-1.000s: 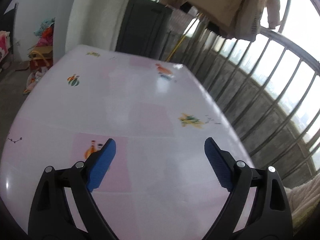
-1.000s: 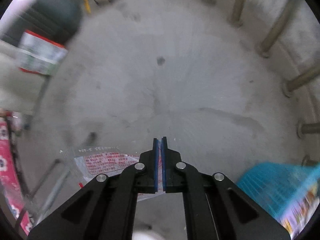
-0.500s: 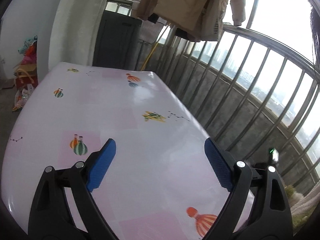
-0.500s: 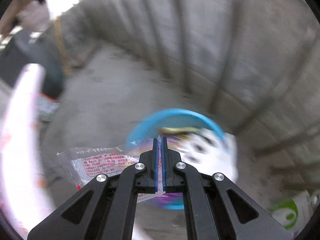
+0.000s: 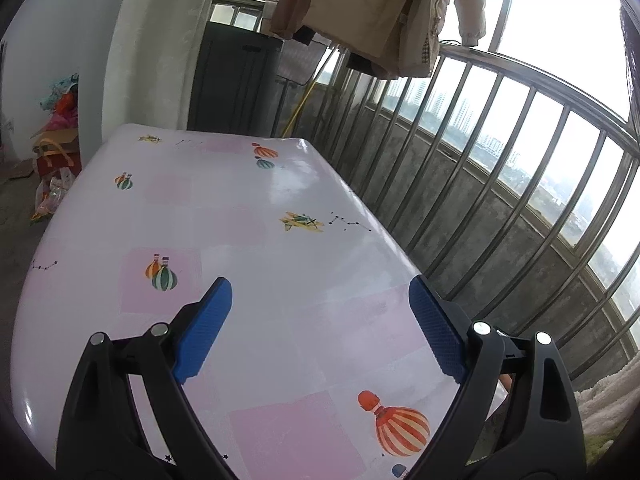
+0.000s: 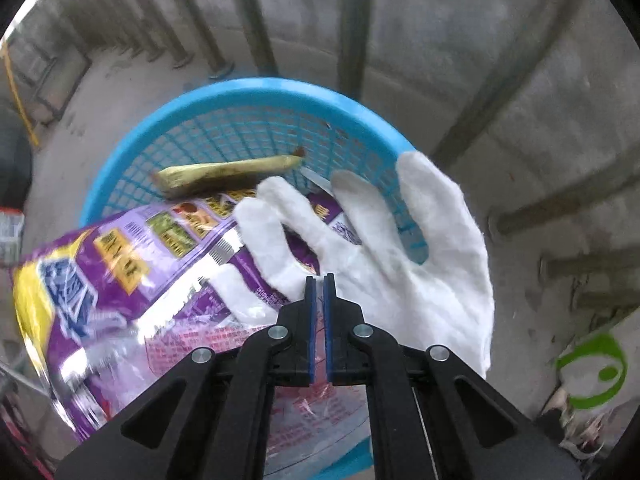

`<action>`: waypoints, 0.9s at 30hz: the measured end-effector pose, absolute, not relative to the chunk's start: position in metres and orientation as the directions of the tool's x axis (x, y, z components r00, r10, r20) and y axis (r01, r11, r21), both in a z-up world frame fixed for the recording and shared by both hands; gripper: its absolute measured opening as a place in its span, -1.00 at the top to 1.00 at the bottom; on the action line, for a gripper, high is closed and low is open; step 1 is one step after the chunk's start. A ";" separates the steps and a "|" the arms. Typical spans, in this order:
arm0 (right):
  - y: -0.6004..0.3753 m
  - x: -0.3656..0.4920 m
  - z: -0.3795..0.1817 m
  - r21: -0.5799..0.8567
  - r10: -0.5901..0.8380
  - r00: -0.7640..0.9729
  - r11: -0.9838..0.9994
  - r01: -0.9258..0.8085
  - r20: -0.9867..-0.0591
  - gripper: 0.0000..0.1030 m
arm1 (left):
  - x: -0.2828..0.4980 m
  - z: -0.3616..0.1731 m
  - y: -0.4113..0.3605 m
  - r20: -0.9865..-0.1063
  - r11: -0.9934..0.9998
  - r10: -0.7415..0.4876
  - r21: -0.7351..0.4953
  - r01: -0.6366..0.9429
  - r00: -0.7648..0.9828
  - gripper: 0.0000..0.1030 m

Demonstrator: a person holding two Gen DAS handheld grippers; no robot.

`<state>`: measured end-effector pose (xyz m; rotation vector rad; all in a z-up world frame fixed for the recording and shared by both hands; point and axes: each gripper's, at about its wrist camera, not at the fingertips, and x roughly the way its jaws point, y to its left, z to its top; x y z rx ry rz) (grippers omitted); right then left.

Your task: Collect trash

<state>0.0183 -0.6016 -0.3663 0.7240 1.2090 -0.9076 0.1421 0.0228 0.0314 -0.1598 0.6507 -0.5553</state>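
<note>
**me:** Blue plastic basket (image 6: 248,96) on the concrete floor (image 6: 120,80), right by the railing bars. My right hand-held gripper (image 6: 319,280) points almost straight down over it, blue pads nearly together with only a thin slit between them. A clear wrapper with red print (image 6: 224,340) lies right under the pads and seems to run up into the slit, so I'd say it's pinched there.

**other:** what's already in the basket?

**me:** A white cloth glove (image 6: 400,248) spread out just beyond the gripper tips, a big purple and yellow snack bag (image 6: 120,264) hanging over the left rim, and a yellowish-brown banana peel (image 6: 228,172) against the far mesh wall.

**other:** and your left one?

**me:** The left hand-held gripper (image 5: 320,320) hangs over the bench (image 5: 240,240) with its pads wide apart, nothing between them. The bench has a glossy white-and-pink cover with hot-air balloon prints. A metal railing (image 5: 520,184) runs along its right edge, and a beige coat (image 5: 372,12) hangs above the far end.
</note>
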 end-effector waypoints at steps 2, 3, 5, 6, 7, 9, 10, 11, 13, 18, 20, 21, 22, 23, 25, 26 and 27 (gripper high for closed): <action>-0.602 0.031 -0.380 -0.001 -0.168 0.089 0.474 0.881 -0.982 0.91 | 0.144 0.030 0.024 -0.534 0.846 -0.533 -0.311 0.434 0.656 -0.66; -0.608 0.034 -0.387 0.003 -0.146 0.081 0.471 0.882 -0.986 0.91 | 0.146 0.029 0.023 -0.536 0.846 -0.533 -0.310 0.434 0.655 -0.66; -0.617 0.039 -0.393 0.009 -0.109 0.067 0.462 0.887 -0.992 0.91 | 0.147 0.028 0.022 -0.539 0.844 -0.536 -0.314 0.436 0.649 -0.66; -0.619 0.040 -0.397 0.014 -0.086 0.061 0.458 0.889 -0.994 0.91 | 0.148 0.028 0.021 -0.543 0.843 -0.536 -0.313 0.437 0.646 -0.66; -0.623 0.041 -0.398 0.024 -0.066 0.062 0.462 0.887 -0.996 0.91 | 0.148 0.027 0.020 -0.548 0.845 -0.533 -0.310 0.435 0.645 -0.66; -0.627 0.043 -0.391 0.033 -0.046 0.063 0.478 0.878 -0.997 0.89 | 0.147 0.027 0.019 -0.551 0.845 -0.533 -0.306 0.439 0.642 -0.66; -0.628 0.043 -0.386 0.046 -0.041 0.075 0.481 0.875 -0.996 0.82 | 0.147 0.026 0.019 -0.551 0.845 -0.532 -0.302 0.441 0.642 -0.66; -0.629 0.042 -0.380 0.063 -0.041 0.094 0.483 0.873 -0.995 0.73 | 0.146 0.026 0.019 -0.551 0.845 -0.532 -0.299 0.444 0.643 -0.66; -0.630 0.040 -0.356 0.117 -0.060 0.167 0.487 0.866 -0.984 0.16 | 0.144 0.024 0.019 -0.547 0.842 -0.536 -0.299 0.448 0.643 -0.66; -0.630 0.033 -0.301 0.174 -0.125 0.275 0.517 0.838 -0.953 0.09 | 0.134 0.021 0.021 -0.535 0.825 -0.563 -0.321 0.465 0.629 -0.66; -0.628 0.030 -0.282 0.190 -0.146 0.306 0.519 0.833 -0.941 0.09 | 0.129 0.021 0.020 -0.534 0.821 -0.569 -0.324 0.471 0.625 -0.66; -0.626 0.027 -0.266 0.214 -0.157 0.337 0.516 0.829 -0.928 0.09 | 0.125 0.021 0.019 -0.535 0.820 -0.570 -0.323 0.472 0.624 -0.66; -0.624 0.025 -0.254 0.234 -0.161 0.361 0.516 0.824 -0.918 0.09 | 0.124 0.022 0.018 -0.537 0.821 -0.568 -0.322 0.471 0.623 -0.66; -0.624 0.022 -0.242 0.255 -0.164 0.390 0.523 0.813 -0.906 0.09 | 0.122 0.022 0.017 -0.541 0.822 -0.568 -0.324 0.469 0.621 -0.66; -0.606 0.020 -0.202 0.282 -0.184 0.455 0.571 0.771 -0.871 0.09 | 0.114 0.025 0.012 -0.541 0.817 -0.575 -0.338 0.467 0.614 -0.66; -0.593 0.020 -0.178 0.292 -0.189 0.495 0.612 0.735 -0.848 0.09 | 0.110 0.027 0.010 -0.536 0.813 -0.580 -0.348 0.466 0.613 -0.66; -0.584 0.021 -0.164 0.296 -0.188 0.520 0.643 0.706 -0.833 0.07 | 0.107 0.029 0.007 -0.530 0.812 -0.583 -0.354 0.464 0.616 -0.66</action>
